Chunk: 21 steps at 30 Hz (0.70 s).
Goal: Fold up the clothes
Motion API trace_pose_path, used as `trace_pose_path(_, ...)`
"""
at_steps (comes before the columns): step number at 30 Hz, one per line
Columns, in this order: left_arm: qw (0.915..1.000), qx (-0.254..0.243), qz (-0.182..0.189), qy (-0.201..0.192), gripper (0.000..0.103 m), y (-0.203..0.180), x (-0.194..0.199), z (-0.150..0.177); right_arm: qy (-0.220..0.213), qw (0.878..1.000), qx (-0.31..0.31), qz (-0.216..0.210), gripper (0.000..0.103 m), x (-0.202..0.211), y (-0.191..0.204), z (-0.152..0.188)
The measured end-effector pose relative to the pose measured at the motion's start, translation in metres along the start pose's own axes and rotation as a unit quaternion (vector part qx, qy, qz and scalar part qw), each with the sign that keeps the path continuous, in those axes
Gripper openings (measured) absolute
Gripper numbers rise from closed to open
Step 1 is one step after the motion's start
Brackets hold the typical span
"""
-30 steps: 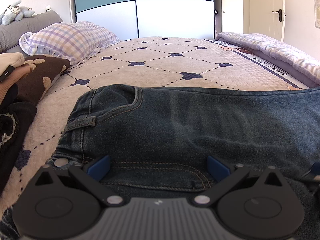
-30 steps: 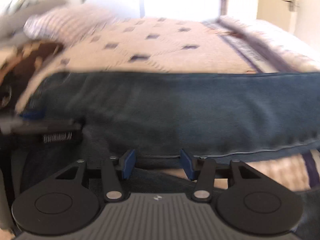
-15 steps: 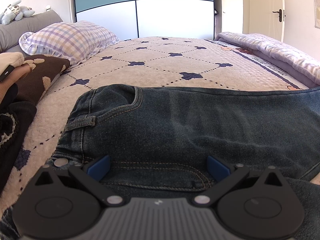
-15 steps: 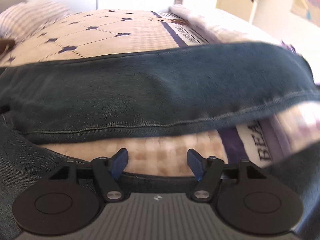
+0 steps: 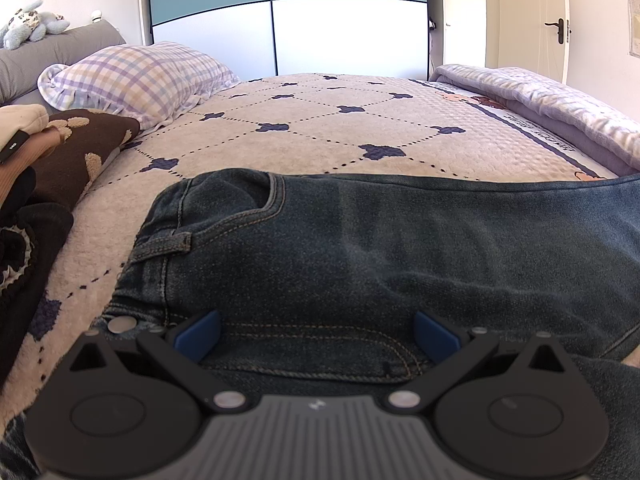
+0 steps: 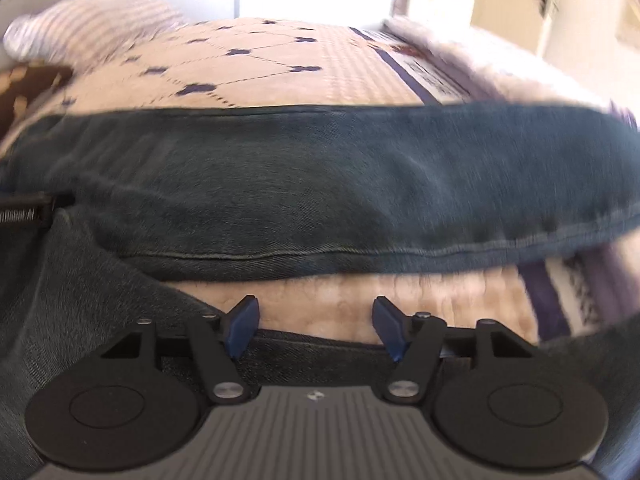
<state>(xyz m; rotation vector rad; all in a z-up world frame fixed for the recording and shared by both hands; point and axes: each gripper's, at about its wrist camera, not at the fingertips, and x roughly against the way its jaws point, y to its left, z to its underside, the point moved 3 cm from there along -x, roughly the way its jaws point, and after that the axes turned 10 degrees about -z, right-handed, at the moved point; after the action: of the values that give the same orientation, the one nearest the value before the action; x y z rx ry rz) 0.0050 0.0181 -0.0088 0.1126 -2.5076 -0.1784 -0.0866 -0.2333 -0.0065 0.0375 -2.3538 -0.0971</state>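
Observation:
Dark blue jeans [image 5: 360,256] lie flat across the beige quilted bedspread [image 5: 320,120], with the waistband and pocket at the left. My left gripper [image 5: 316,336] hovers low over the fly seam near the waistband, open wide, with its blue pads [image 5: 196,336] apart over the denim. In the blurred right wrist view one jeans leg [image 6: 320,184] stretches across the bed. A second fold of denim [image 6: 60,280] lies nearer. My right gripper [image 6: 316,326] is open over the near denim edge and a bare strip of bedspread [image 6: 340,296], with nothing pressed between its pads.
A plaid pillow [image 5: 136,80] and a brown bear-print garment [image 5: 80,148] lie at the left, above a black garment [image 5: 24,248]. A folded lilac quilt [image 5: 540,100] runs along the right side. A wardrobe [image 5: 280,20] stands beyond the bed.
The right gripper's jaws stand wider than a second ago. Its view swung right along the jeans leg, then partly back left. The left gripper and the jeans under it have not moved.

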Motion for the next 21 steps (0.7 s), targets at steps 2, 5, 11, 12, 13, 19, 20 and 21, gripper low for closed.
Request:
trace_pose_path(2, 1.0000, 0.000, 0.000, 0.000, 0.103, 0.000, 0.000, 0.000, -0.005, 1.000, 0.005, 0.010, 0.067, -0.001, 0.005, 0.002)
trace_pose_path(5, 1.0000, 0.000, 0.000, 0.000, 0.103, 0.000, 0.000, 0.000, -0.008, 0.999, 0.023, 0.028, 0.067, -0.002, 0.010, 0.004)
trace_pose_path(11, 1.0000, 0.000, 0.000, 0.000, 0.103, 0.000, 0.000, 0.000, -0.001, 1.000, 0.017, 0.020, 0.066, -0.001, 0.009, -0.002)
trace_pose_path(12, 1.0000, 0.000, 0.000, 0.000, 0.103, 0.000, 0.000, 0.000, -0.002, 1.000, 0.018, 0.014, 0.064, 0.000, 0.012, -0.004)
trace_pose_path(13, 1.0000, 0.000, 0.000, 0.000, 0.103, 0.000, 0.000, 0.000, -0.004, 1.000, 0.021, 0.001, 0.064, 0.000, 0.015, -0.007)
trace_pose_path(19, 1.0000, 0.000, 0.000, 0.000, 0.103, 0.000, 0.000, 0.000, -0.007, 0.998, 0.046, -0.047, 0.063, -0.014, 0.049, -0.032)
trace_pose_path(20, 1.0000, 0.000, -0.001, 0.000, 0.103, 0.000, 0.000, 0.000, -0.003, 0.998, 0.047, -0.047, 0.063, -0.020, 0.053, -0.036)
trace_pose_path(21, 1.0000, 0.000, -0.001, 0.000, 0.103, 0.000, 0.000, 0.000, 0.004, 0.998, 0.045, -0.043, 0.065, -0.028, 0.054, -0.038)
